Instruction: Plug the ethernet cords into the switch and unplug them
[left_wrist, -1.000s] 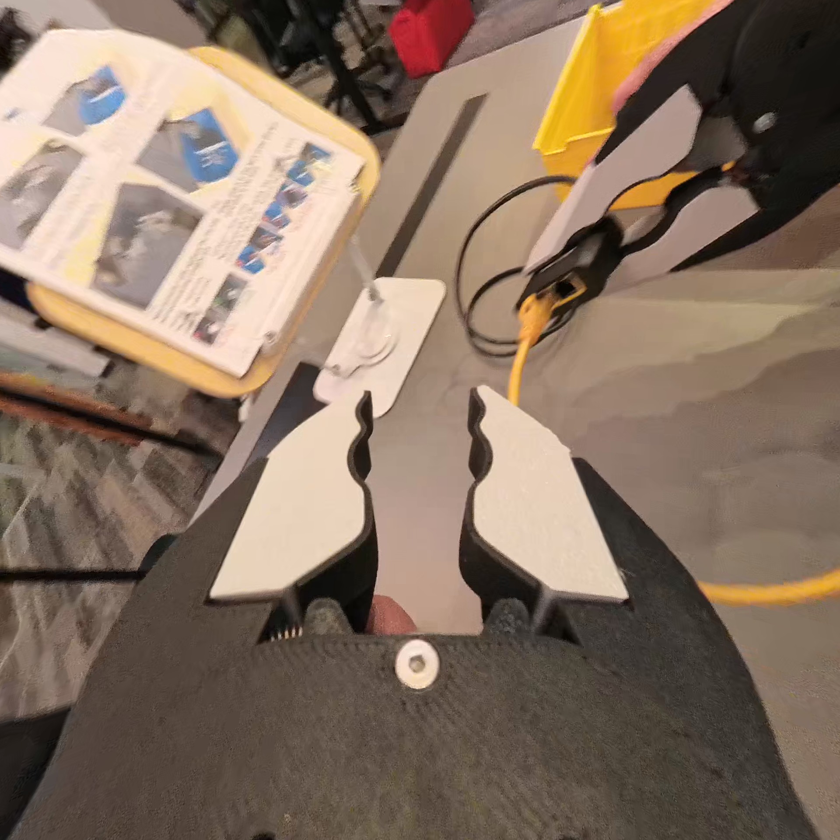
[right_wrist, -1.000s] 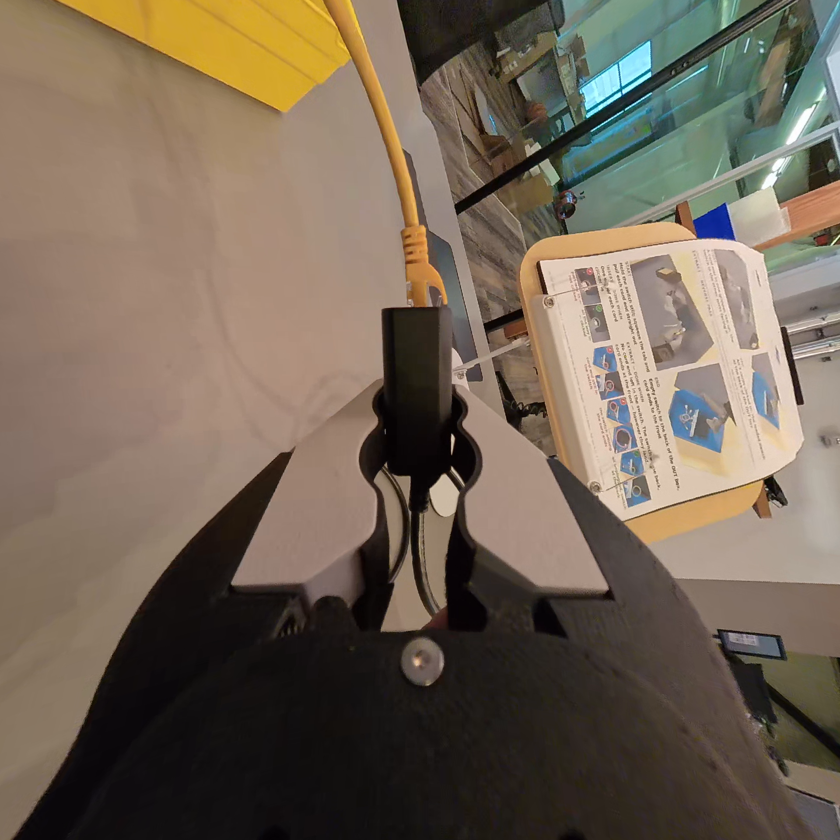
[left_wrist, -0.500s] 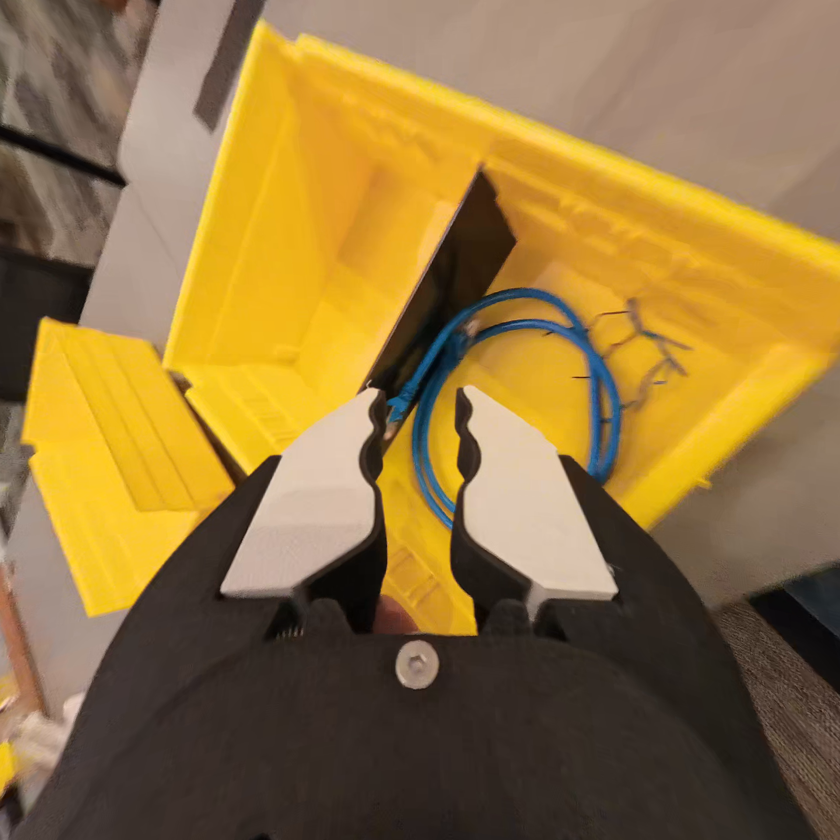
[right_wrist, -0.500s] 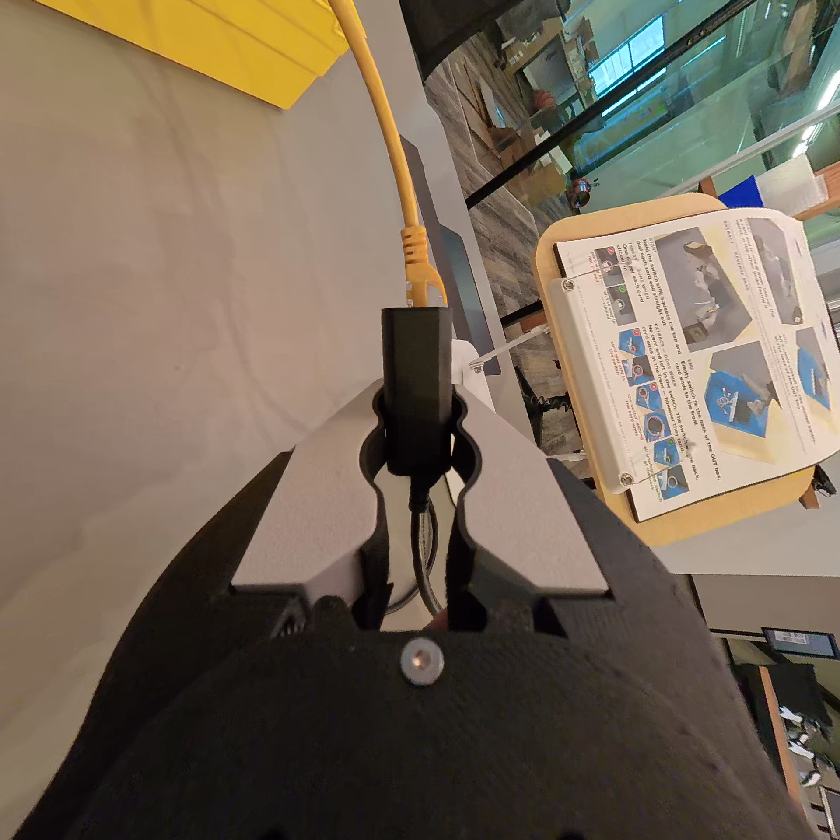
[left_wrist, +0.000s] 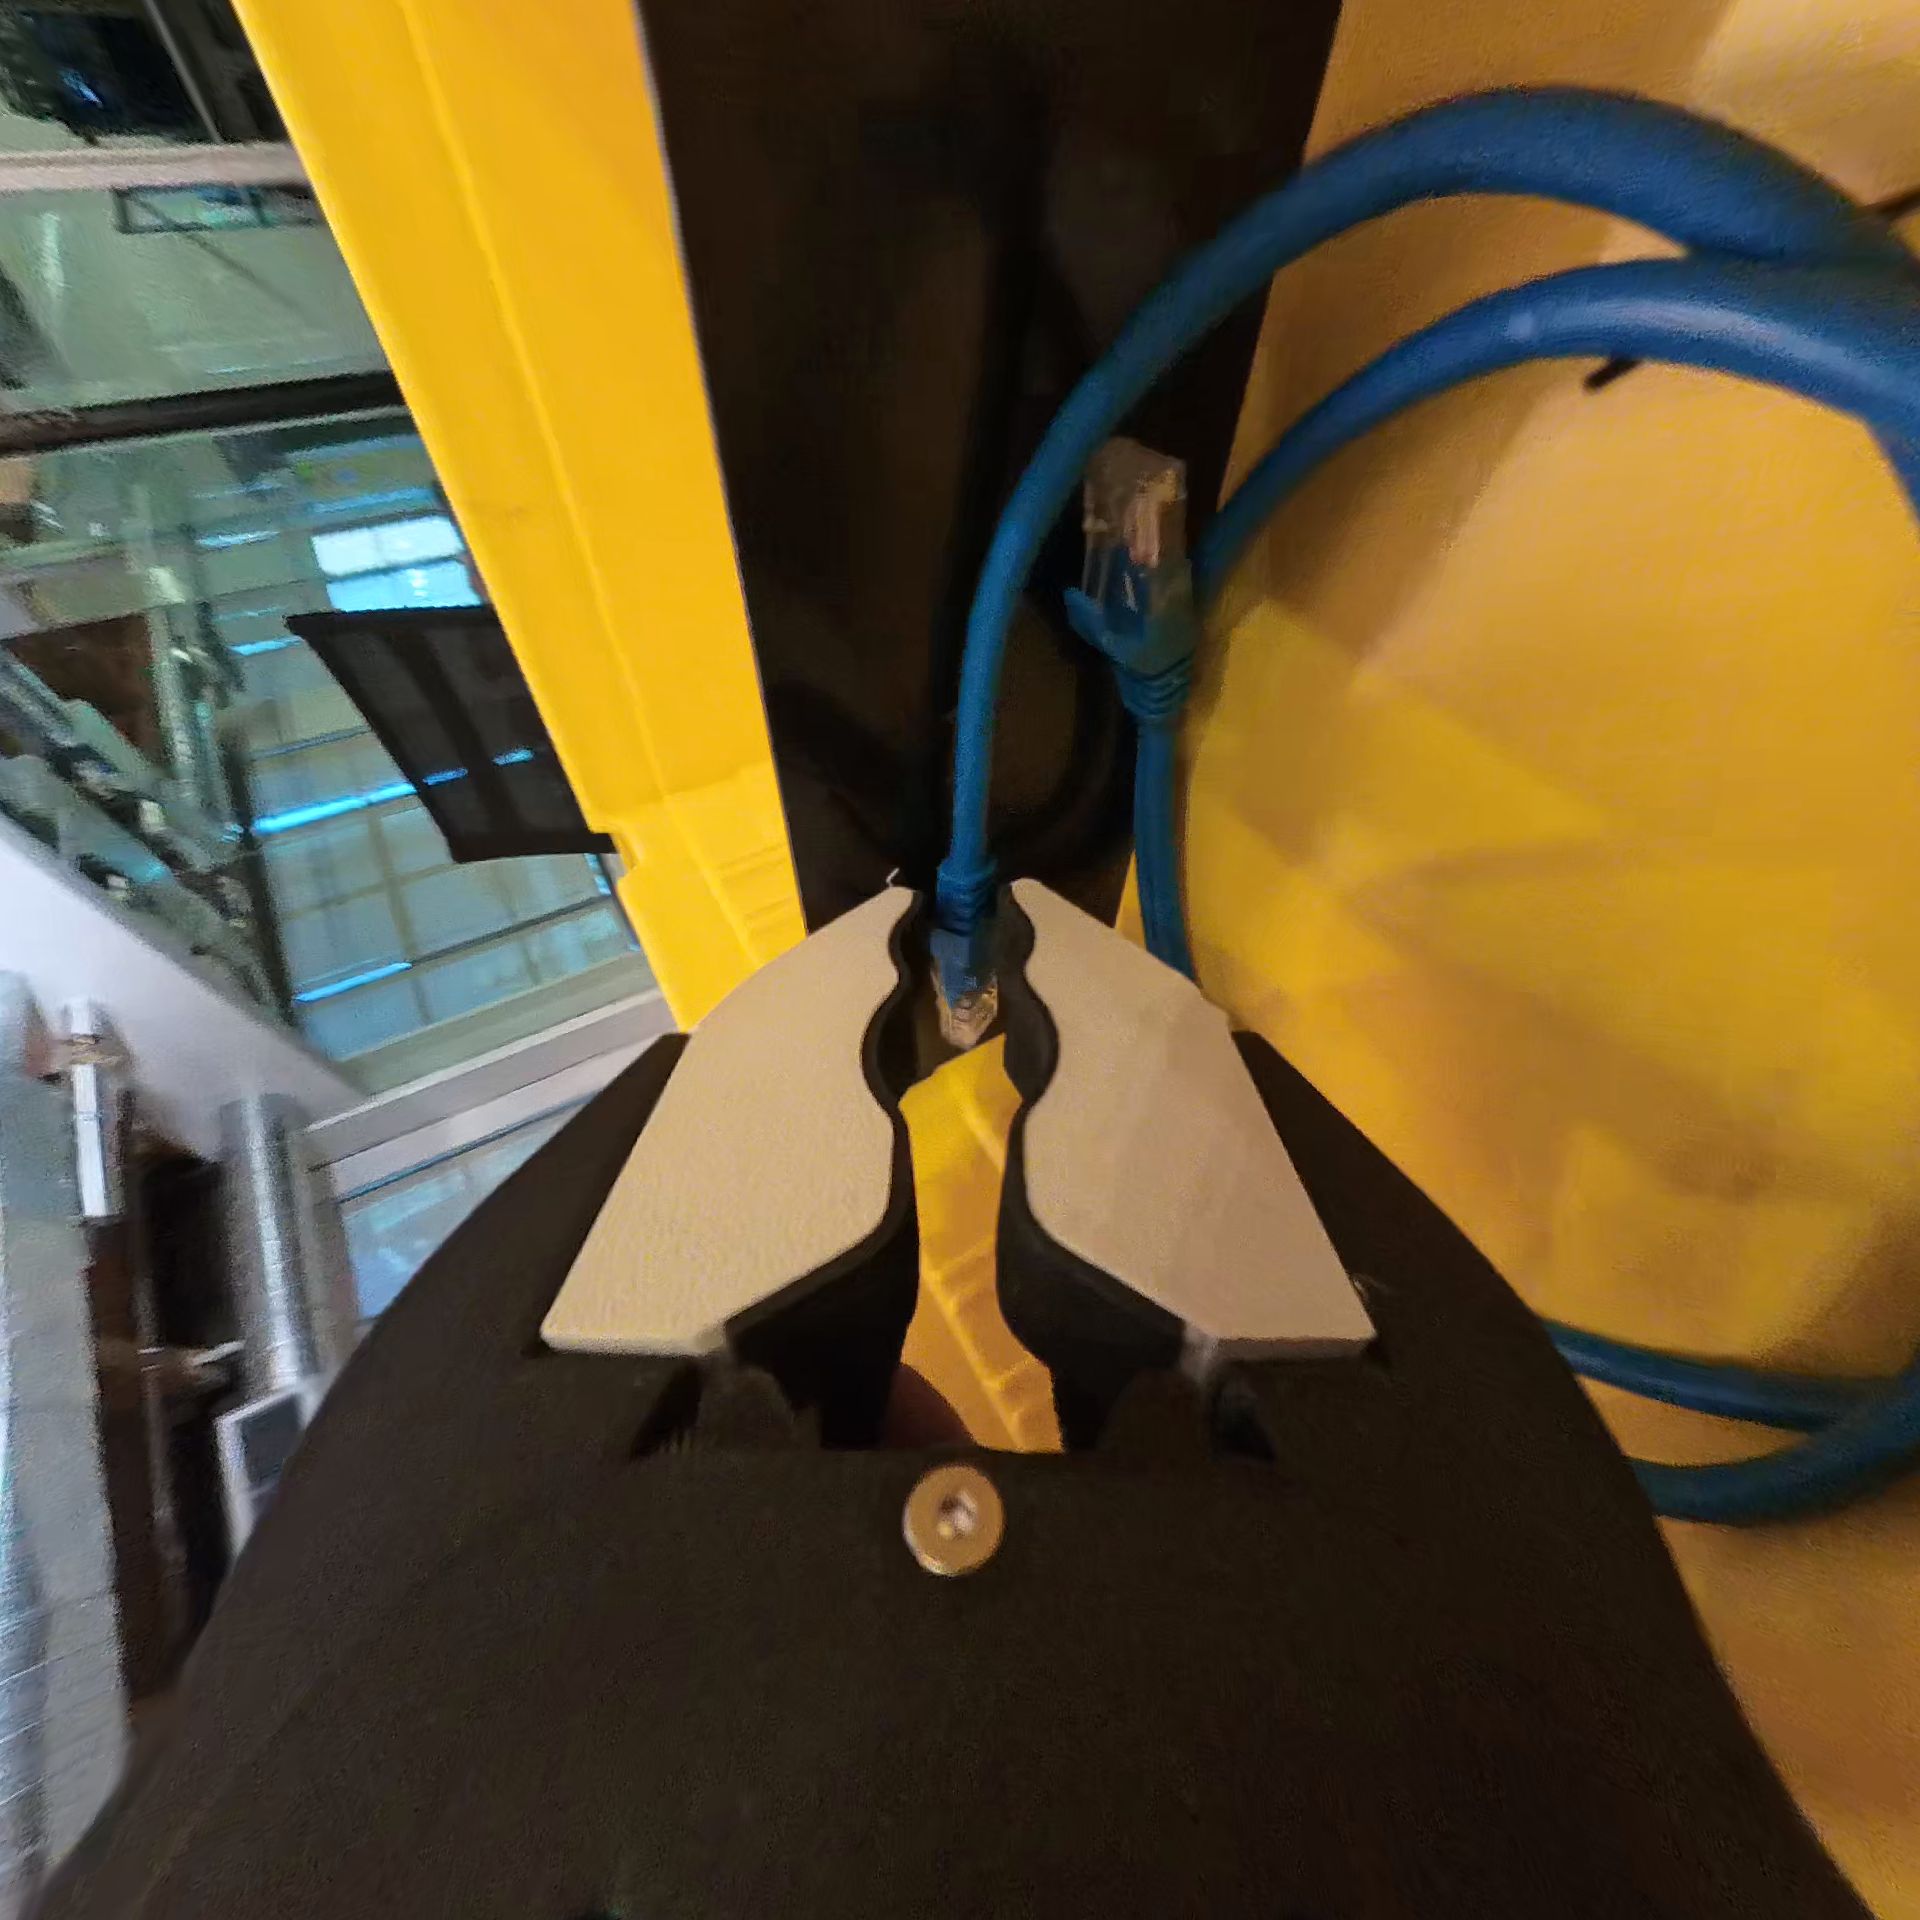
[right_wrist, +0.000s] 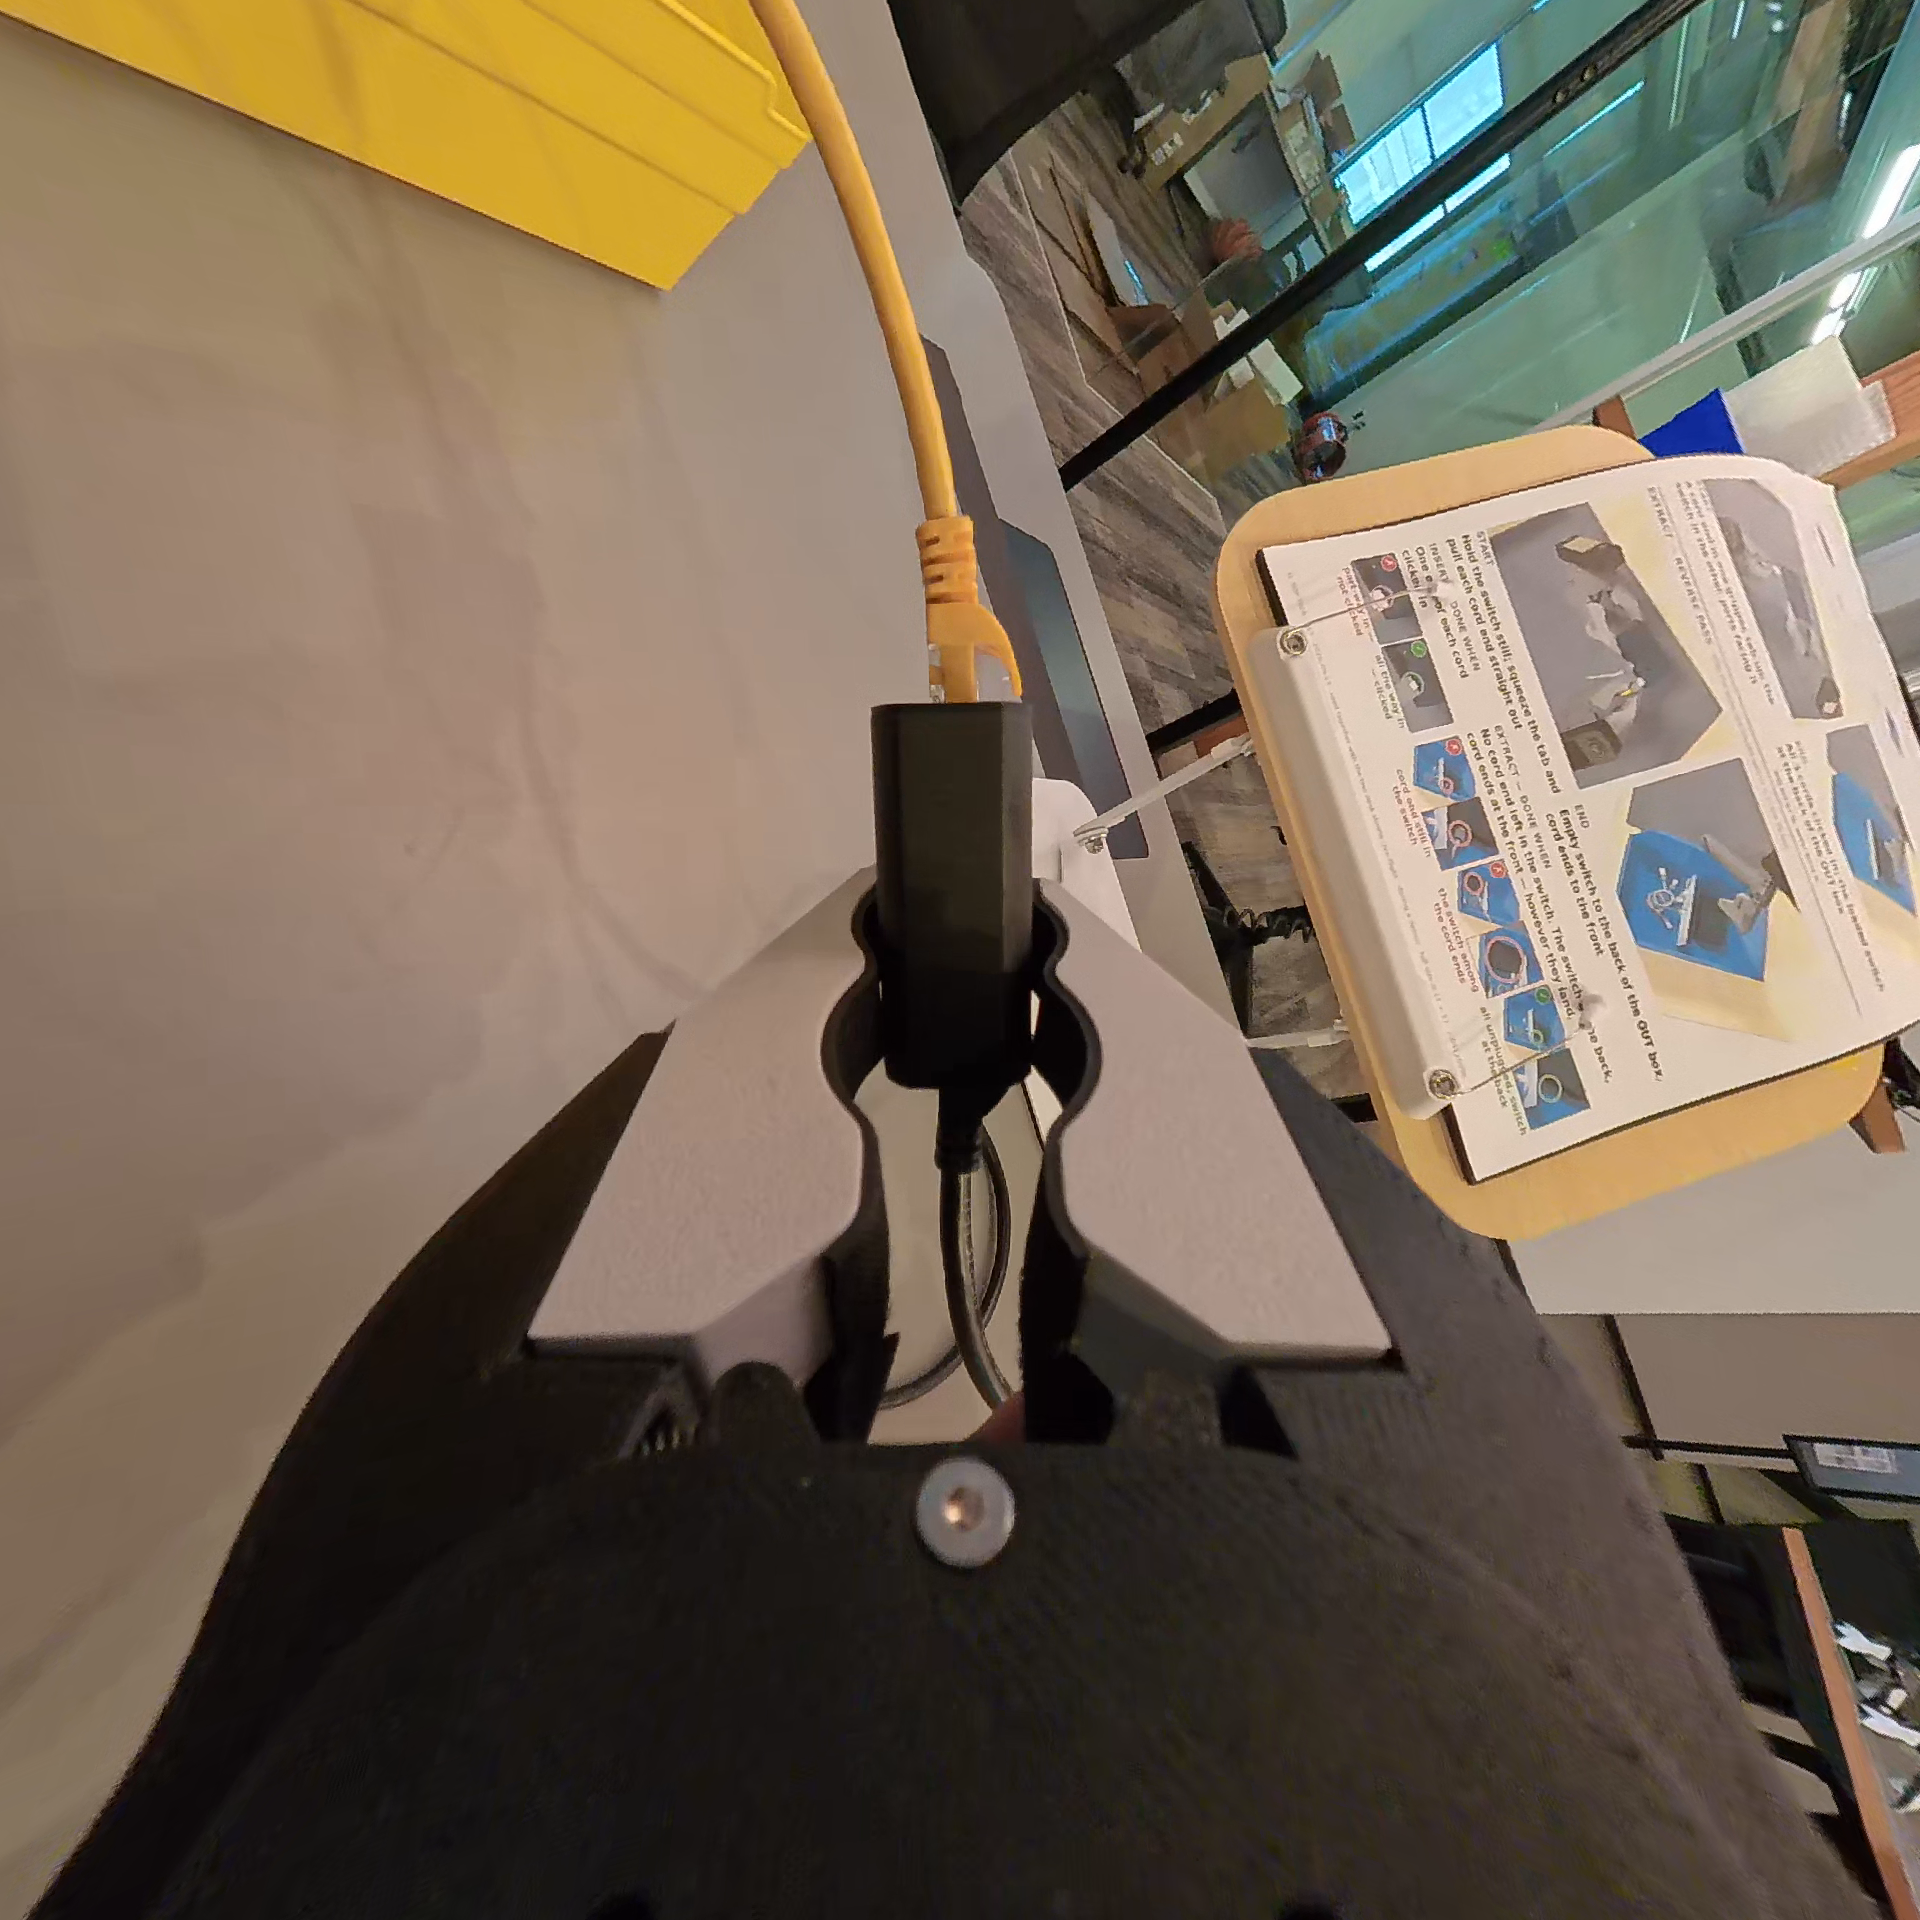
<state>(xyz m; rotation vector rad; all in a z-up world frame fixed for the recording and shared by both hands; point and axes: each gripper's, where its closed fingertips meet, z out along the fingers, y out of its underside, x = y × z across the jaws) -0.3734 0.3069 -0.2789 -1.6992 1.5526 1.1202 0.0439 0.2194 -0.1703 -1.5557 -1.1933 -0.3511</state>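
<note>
While the left claw (left_wrist: 964, 940) pinched the blue ethernet cord's plug (left_wrist: 961, 961) at frame centre, right claw (right_wrist: 951, 971) clamped the black switch (right_wrist: 948, 883), yellow ethernet cord (right_wrist: 940, 540) plugged in above.

Grey matte bench (right_wrist: 416, 727) fills frame left. Glass partition walls (right_wrist: 1558, 208) upper right, ceiling strip lights behind. Grey wood-plank floor (right_wrist: 1122, 520) centre. Round-cornered plywood board (right_wrist: 1621, 1174) carrying printed sheet, right.

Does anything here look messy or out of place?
Nothing looks damaged. The blue cord lies loosely coiled in the yellow bin, one end between the left claw fingers. The right claw grips the black switch, yellow cord plugged in.
</note>
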